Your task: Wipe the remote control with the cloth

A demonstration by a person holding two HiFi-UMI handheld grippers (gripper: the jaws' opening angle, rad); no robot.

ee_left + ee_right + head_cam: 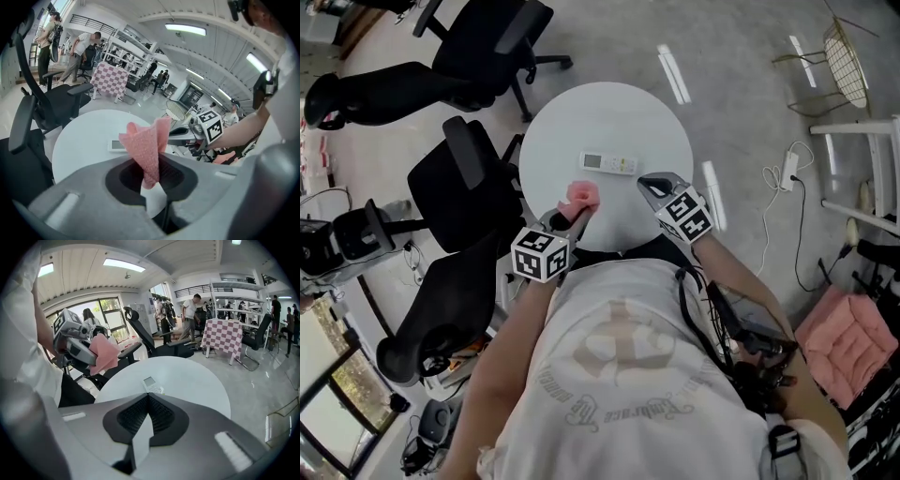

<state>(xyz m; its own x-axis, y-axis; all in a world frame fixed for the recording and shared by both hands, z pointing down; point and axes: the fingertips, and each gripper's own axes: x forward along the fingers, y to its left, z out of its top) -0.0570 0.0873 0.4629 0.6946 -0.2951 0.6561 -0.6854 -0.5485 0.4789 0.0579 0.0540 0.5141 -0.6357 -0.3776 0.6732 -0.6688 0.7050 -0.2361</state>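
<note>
1. Worktop [609,112]: round, white, straight ahead of the person. It carries only the remote. Black chairs [459,187] stand off its left edge, apart from the task things.
2. Right tongs [650,181]: pressed together, nothing between them. They hover over the near right part of the worktop, near the remote but apart from it. Judgement: placed to steady the remote so it does not slide under the wiping.
3. Left tongs [575,215]: pinching the cloth by its lower end, above the near edge of the worktop. Judgement: the low grip leaves a loose flap free as the wiping face.
4. Cloth [581,195]: pink and bunched, standing up out of the left tongs. It is not touching the remote.
5. Remote [609,163]: white, lying flat near the worktop's centre, lengthwise left to right in the head view, just beyond both tongs. Nothing touches it, so wiping has not begun. Judgement: the next move is to bring the cloth down onto it.
</note>
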